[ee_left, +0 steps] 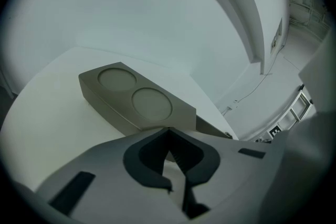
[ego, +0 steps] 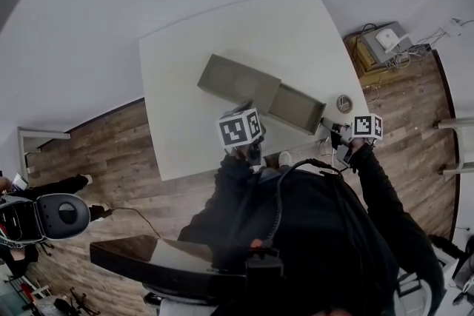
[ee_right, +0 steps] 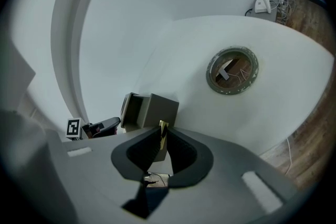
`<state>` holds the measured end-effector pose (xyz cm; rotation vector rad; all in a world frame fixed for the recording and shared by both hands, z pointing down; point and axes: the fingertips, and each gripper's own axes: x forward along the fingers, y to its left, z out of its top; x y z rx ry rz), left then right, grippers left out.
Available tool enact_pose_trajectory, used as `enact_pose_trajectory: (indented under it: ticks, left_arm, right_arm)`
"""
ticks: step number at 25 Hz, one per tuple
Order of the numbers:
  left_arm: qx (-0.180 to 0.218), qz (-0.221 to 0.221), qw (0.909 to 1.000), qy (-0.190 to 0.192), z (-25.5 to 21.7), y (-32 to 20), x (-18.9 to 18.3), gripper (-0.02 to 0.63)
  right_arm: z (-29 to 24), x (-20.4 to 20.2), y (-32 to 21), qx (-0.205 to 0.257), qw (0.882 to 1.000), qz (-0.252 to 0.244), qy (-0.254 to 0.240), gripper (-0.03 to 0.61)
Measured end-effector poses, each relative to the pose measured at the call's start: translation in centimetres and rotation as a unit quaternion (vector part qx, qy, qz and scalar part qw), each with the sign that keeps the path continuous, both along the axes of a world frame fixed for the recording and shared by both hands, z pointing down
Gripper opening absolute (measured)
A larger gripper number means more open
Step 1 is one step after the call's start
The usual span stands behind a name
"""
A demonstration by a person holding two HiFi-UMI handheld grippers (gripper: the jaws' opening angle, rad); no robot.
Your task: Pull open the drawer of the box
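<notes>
A grey box (ego: 237, 79) lies on the white table (ego: 185, 107), and its drawer (ego: 295, 107) stands pulled out toward the right. In the left gripper view the box (ee_left: 131, 99) shows two round recesses on top. My left gripper (ego: 243, 111) is at the box's near edge; its jaws (ee_left: 169, 136) are shut with nothing between them, the tips close to the box's near corner. My right gripper (ego: 331, 132) is at the drawer's outer end. In the right gripper view it (ee_right: 162, 131) is shut on a thin yellowish handle tab (ee_right: 163, 126) on the drawer's front (ee_right: 157, 108).
A round cable hole (ego: 344, 103) (ee_right: 232, 70) sits in the table just right of the drawer. Electronics and cables (ego: 385, 44) lie on the wood floor at the far right. A person's legs (ego: 59, 185) and a round machine (ego: 44, 214) are at the left.
</notes>
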<state>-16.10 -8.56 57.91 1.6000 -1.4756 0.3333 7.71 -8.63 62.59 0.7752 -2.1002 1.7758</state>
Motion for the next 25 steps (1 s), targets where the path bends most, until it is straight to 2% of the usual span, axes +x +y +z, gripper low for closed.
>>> enact_pose_trajectory:
  ticks: [5,7,9,12,15,19,22,25]
  left_arm:
    - [0.000,-0.020,0.9991,0.037,0.1,0.3,-0.3,-0.003]
    - [-0.001,-0.026,0.9991,0.032,-0.1,0.2,-0.8,-0.003]
    - [0.011,-0.032,0.9990,0.028,-1.2,-0.1,-1.5,-0.003]
    - [0.054,-0.047,0.9970,0.030,-4.9,-0.9,-2.1,-0.003]
    - [0.111,-0.056,0.9919,0.024,-9.3,-2.1,-1.8,-0.003]
    - [0.182,-0.054,0.9818,0.010,-14.6,-3.0,-0.7,-0.003]
    - [0.241,-0.043,0.9694,-0.016,-19.1,-3.2,-0.1,-0.003]
    - [0.296,-0.031,0.9533,-0.050,-22.7,-2.9,0.7,-0.003]
  right_arm:
    - [-0.7,1.4,0.6,0.010,1.000,-0.016,0.011,0.034]
    - [-1.6,2.2,0.0,0.022,1.000,-0.012,0.015,0.034]
    - [-3.7,2.5,-1.4,0.062,0.998,-0.008,0.024,0.034]
    - [-9.1,1.3,-4.1,0.168,0.985,-0.013,0.035,0.025]
    - [-15.7,-1.9,-6.5,0.285,0.958,-0.022,0.028,0.002]
    - [-23.0,-5.8,-8.1,0.414,0.909,-0.004,0.037,0.002]
    - [-27.2,-7.6,-8.1,0.492,0.869,0.022,0.050,0.002]
    - [-29.7,-8.5,-7.2,0.539,0.839,0.033,0.063,0.002]
